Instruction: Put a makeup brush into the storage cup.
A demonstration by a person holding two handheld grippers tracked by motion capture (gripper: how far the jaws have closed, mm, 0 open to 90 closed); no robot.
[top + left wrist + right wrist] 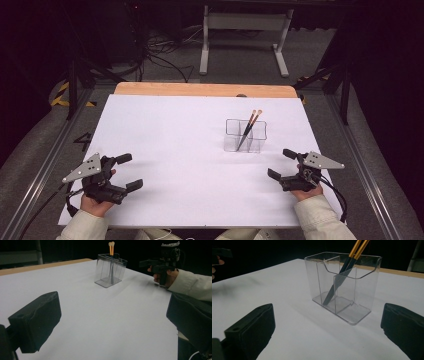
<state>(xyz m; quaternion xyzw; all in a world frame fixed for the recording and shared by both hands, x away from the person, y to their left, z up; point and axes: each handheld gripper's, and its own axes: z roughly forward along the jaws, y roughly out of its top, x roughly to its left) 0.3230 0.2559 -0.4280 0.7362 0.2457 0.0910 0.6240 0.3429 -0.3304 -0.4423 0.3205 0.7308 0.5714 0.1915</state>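
A clear plastic organizer (257, 140) (102, 270) (367, 285) with inner dividers stands right of centre on the white table (175, 135). Two slim sticks (250, 124) (111, 247) (355, 251), golden-orange on top and dark below, lean side by side in one compartment. My left gripper (130, 172) (113, 325) rests open at the near left, nothing between its jaws. My right gripper (281, 164) (327, 327) is open too, at the near right just in front of the organizer and pointed at it. The left gripper view shows the right gripper (160, 263) held in a hand with a pale sleeve.
The table's far edge is a bare wooden strip (200, 89). Beyond it stand a grey metal frame (245, 22) and loose cables (165, 60) on the floor. Metal rails (45, 160) run along both sides of the table. White surface lies open between the grippers.
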